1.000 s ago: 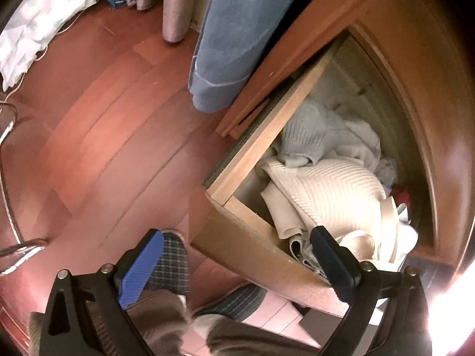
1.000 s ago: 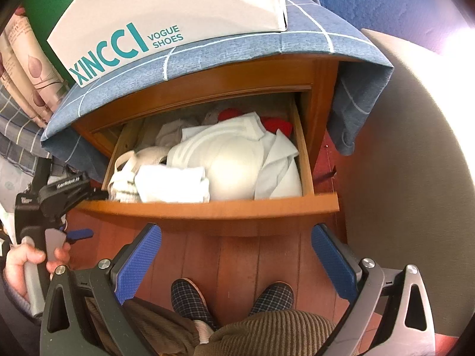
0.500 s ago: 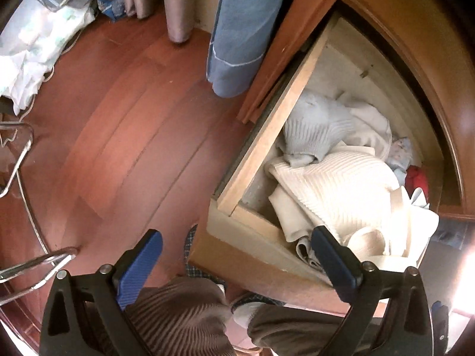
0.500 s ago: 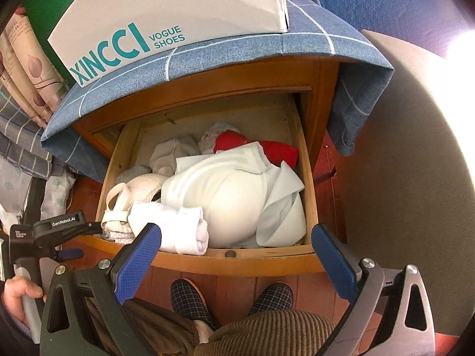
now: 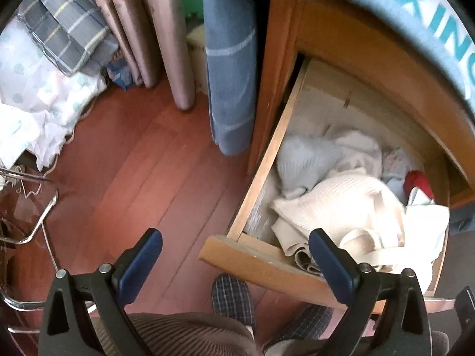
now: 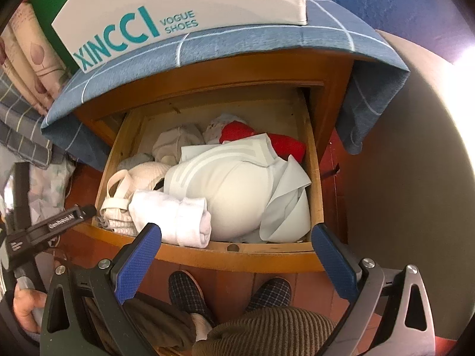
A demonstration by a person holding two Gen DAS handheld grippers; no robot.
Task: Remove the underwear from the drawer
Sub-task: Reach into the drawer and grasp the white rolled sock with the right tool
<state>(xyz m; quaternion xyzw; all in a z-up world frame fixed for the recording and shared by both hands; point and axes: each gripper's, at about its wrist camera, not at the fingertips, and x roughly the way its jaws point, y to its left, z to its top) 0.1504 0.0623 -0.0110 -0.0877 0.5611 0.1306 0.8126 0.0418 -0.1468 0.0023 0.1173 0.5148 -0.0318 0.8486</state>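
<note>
The wooden drawer (image 6: pixel 237 256) of a nightstand stands pulled out, full of folded underwear. A large white garment (image 6: pixel 234 190) lies in the middle, a rolled white piece (image 6: pixel 175 219) at the front, cream ribbed pieces (image 5: pixel 341 210) at the left, a red piece (image 6: pixel 286 145) at the back. My right gripper (image 6: pixel 236 259) is open and empty, above the drawer's front edge. My left gripper (image 5: pixel 234 261) is open and empty, at the drawer's front left corner (image 5: pixel 216 247); it also shows in the right wrist view (image 6: pixel 56 225).
A shoe box (image 6: pixel 184 3) sits on a blue cloth (image 6: pixel 237 41) over the nightstand. My slippered feet (image 6: pixel 190 293) stand below the drawer on the wooden floor (image 5: pixel 133 163). Curtains (image 5: pixel 166 35), bedding (image 5: pixel 44 68) and a metal rack (image 5: pixel 32 225) are left; a beige wall (image 6: pixel 400 178) right.
The drawer has slid further out, showing more of the clothes and its back wall. The left gripper has swung to look along the drawer's left side. Both grippers stay open.
</note>
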